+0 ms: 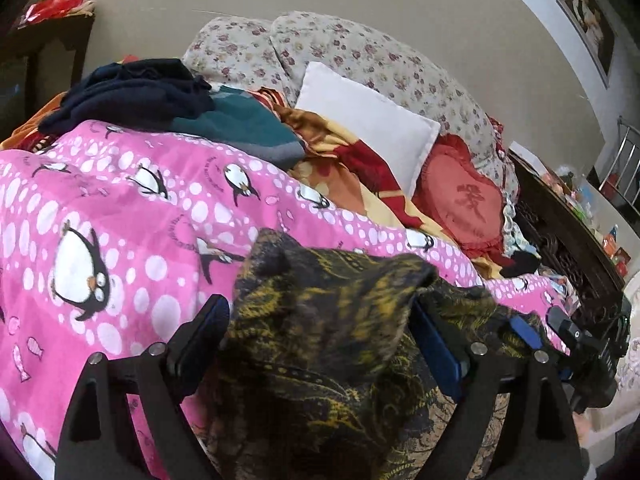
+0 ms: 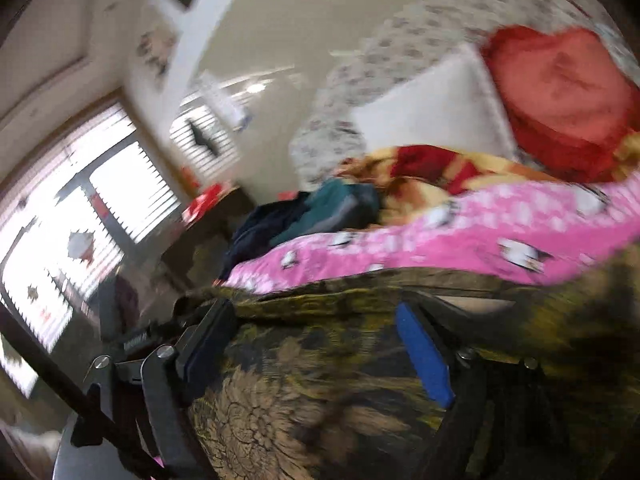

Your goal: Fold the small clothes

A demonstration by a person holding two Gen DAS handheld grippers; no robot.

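Note:
A dark garment with a yellow and tan pattern [image 1: 328, 320] lies bunched on the pink penguin bedspread [image 1: 120, 216]. My left gripper [image 1: 320, 316] is open, its blue-padded fingers [image 1: 436, 348] standing wide on either side of a raised fold of the garment. The right gripper shows at the right edge of the left wrist view [image 1: 560, 332]. In the blurred right wrist view the same garment [image 2: 320, 380] fills the space between the right gripper's [image 2: 316, 332] wide-apart fingers [image 2: 424, 356]; the jaws are open around the cloth.
A heap of dark blue and teal clothes [image 1: 168, 100] lies at the bed's far left. A white pillow [image 1: 372, 120], a red heart cushion [image 1: 464, 196] and floral pillows [image 1: 360, 52] sit at the head. A dark carved cabinet [image 1: 568, 248] with clutter stands right.

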